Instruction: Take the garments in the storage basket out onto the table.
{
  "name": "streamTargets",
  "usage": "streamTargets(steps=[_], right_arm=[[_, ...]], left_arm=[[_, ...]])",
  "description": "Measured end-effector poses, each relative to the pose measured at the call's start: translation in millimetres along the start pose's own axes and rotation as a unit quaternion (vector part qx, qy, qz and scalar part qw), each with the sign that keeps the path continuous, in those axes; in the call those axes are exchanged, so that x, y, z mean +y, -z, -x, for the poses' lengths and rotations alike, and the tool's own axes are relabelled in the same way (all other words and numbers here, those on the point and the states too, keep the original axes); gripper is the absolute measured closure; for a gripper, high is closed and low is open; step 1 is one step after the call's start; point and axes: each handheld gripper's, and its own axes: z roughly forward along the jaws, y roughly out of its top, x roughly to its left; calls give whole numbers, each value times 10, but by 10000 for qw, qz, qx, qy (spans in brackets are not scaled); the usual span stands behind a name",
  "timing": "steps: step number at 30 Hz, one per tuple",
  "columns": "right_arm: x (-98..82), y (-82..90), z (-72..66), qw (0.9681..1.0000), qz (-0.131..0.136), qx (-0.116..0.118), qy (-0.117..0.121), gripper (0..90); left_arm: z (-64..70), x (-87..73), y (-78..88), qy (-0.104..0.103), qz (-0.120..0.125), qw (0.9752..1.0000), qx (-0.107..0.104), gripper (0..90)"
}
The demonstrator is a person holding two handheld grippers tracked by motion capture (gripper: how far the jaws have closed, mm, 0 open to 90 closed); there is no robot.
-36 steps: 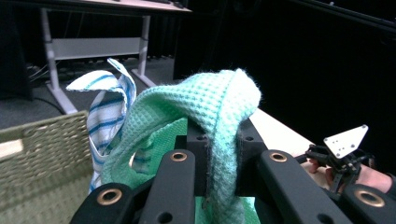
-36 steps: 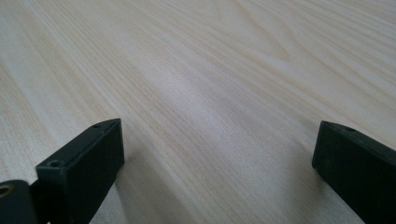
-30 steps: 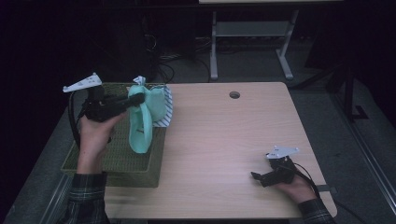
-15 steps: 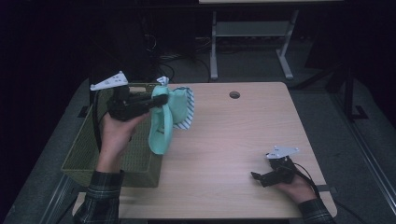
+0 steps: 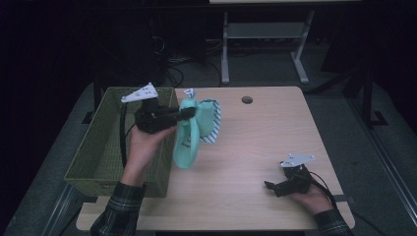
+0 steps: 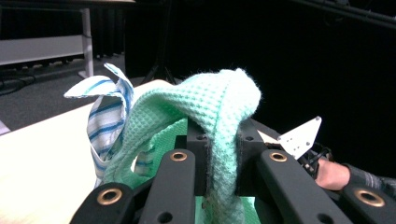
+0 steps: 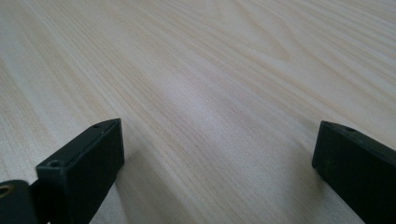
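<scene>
Carrying a mint-green cloth (image 5: 187, 140) out of the green basket (image 5: 101, 147) — left tongs (image 5: 189, 113) pinching it, a striped cloth (image 5: 211, 123) bunched alongside. Right tongs (image 5: 270, 186) rest spread on the tabletop (image 5: 255, 147). Next, likely — lowering and releasing the cloth there.

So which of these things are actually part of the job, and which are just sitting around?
Part of the job:
- mint green cloth, clamped in the left gripper
- blue-striped cloth, hanging with it
- green basket

Just there:
- right gripper, open, resting on the wooden table
- metal stand behind
</scene>
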Motion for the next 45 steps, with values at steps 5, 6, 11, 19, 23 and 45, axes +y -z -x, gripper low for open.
streamTargets(steps=[5, 6, 11, 19, 23, 45], right_arm=[[0, 0, 0, 10000, 0, 0, -3, 20], [0, 0, 0, 10000, 0, 0, -3, 20], [0, 0, -1, 10000, 1, 1, -4, 20], [0, 1, 0, 10000, -7, 1, 0, 20], [0, 1, 0, 10000, -8, 1, -1, 20], [-4, 4, -1, 10000, -7, 3, 12, 20]], left_arm=[[46, -84, -163, -4, -122, 9999, -100, 800], [46, -84, -163, -4, -122, 9999, -100, 800], [118, -173, -340, -49, -241, 9994, -246, 800], [163, -310, -539, -49, -444, 9984, -350, 799], [177, -396, -644, -40, -531, 9976, -435, 799], [229, -963, -1269, 134, -1206, 9899, -728, 793]])
